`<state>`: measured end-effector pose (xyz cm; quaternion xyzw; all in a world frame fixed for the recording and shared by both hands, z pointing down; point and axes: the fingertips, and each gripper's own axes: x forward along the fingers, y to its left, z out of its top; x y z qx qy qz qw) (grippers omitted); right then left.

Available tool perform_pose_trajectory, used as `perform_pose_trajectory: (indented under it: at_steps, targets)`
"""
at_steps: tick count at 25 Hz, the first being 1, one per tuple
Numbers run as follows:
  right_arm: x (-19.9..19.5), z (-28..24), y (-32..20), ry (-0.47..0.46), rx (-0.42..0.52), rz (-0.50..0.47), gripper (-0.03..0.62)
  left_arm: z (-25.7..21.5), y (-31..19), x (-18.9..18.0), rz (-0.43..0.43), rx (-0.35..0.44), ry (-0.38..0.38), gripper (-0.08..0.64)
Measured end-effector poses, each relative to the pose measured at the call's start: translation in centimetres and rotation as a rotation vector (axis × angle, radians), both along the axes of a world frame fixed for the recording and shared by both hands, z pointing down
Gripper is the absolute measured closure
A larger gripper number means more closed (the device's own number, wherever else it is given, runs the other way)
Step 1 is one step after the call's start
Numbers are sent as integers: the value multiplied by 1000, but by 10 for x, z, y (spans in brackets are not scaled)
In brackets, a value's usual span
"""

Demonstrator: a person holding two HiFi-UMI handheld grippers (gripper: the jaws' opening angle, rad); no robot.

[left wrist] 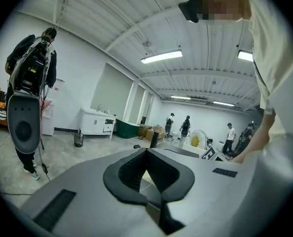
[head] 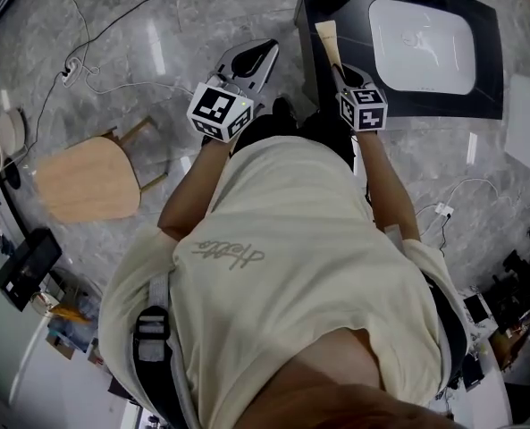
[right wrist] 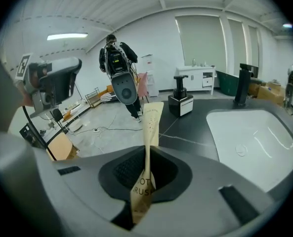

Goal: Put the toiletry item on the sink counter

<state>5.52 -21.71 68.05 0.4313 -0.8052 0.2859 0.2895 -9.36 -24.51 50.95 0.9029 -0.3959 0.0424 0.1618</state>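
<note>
Clamping right gripper [right wrist: 146,169] jaws low on paper toothbrush packet [right wrist: 151,120], holding it upright by sink counter [right wrist: 195,130] edge. Holding left gripper [left wrist: 147,163] jaws together, empty. Risking thin packet bending, slipping, landing on floor [head: 157,25] if releasing early.

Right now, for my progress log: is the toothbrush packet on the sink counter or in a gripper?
In a gripper: the right gripper has its jaws shut on the toothbrush packet, held clear of the counter.

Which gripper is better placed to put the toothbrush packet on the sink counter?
Right: the right gripper holds the toothbrush packet at the sink counter; the left gripper is empty, over the floor.
</note>
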Motion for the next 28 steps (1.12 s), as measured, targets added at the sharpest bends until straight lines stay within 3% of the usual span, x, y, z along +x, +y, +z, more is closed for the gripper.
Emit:
perform_pose_trajectory:
  at_steps: [8,21,24,28]
  targets:
    - [0,48,0,45,-129,30,569,9,-8,-15,-12,-28,-27,557]
    - [-1,60,-6,88,-188,88,566,19,-16,-13,-5,-65,-8,557]
    - [-3,59,-6,79,-199,91,494,19,-17,-11,-4,-67,-8,557]
    - [-3,52,-4,90,-178,80,494,18,-16,-12,-5,-63,-6,557]
